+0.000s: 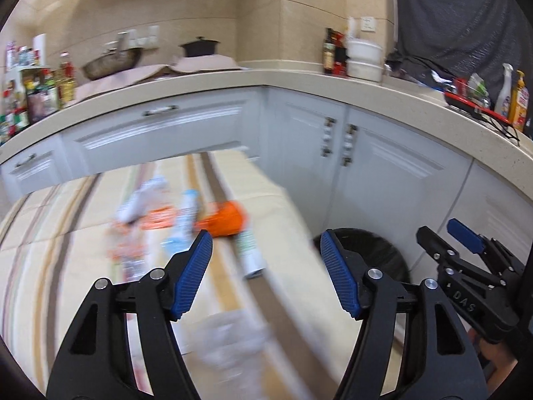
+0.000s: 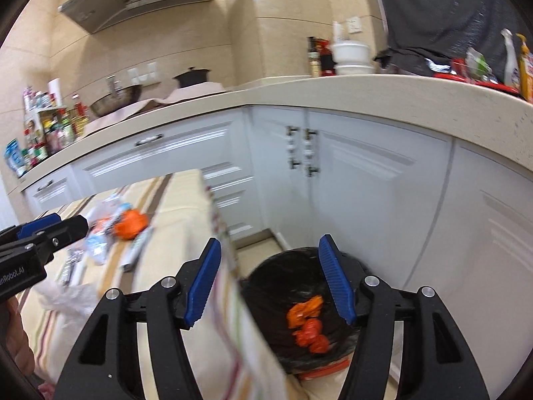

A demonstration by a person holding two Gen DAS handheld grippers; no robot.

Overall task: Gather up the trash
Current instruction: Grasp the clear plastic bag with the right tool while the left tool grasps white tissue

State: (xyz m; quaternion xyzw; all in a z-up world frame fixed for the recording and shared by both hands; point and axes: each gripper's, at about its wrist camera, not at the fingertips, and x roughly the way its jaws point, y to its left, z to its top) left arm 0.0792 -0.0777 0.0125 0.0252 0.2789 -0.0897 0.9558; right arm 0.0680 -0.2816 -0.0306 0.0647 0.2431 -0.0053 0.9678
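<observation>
Trash lies on a striped tablecloth (image 1: 50,250): an orange wrapper (image 1: 225,221), a white tube-shaped pack (image 1: 250,253), blurred white and blue packets (image 1: 181,220), and a clear plastic bag (image 1: 230,340) close below. My left gripper (image 1: 266,273) is open and empty above the table, over the trash. My right gripper (image 2: 269,276) is open and empty above a black-lined bin (image 2: 276,286) that holds crumpled orange wrappers (image 2: 308,323). The bin (image 1: 376,250) stands on the floor beside the table. The orange wrapper also shows in the right wrist view (image 2: 130,223).
White cabinets (image 2: 349,183) under a beige counter (image 2: 366,96) wrap around behind the table and bin. Bottles and jars (image 1: 36,93) crowd the counter at left; bowls (image 1: 364,58) and spray bottles (image 1: 513,96) stand at right. The tablecloth's edge (image 2: 233,283) hangs next to the bin.
</observation>
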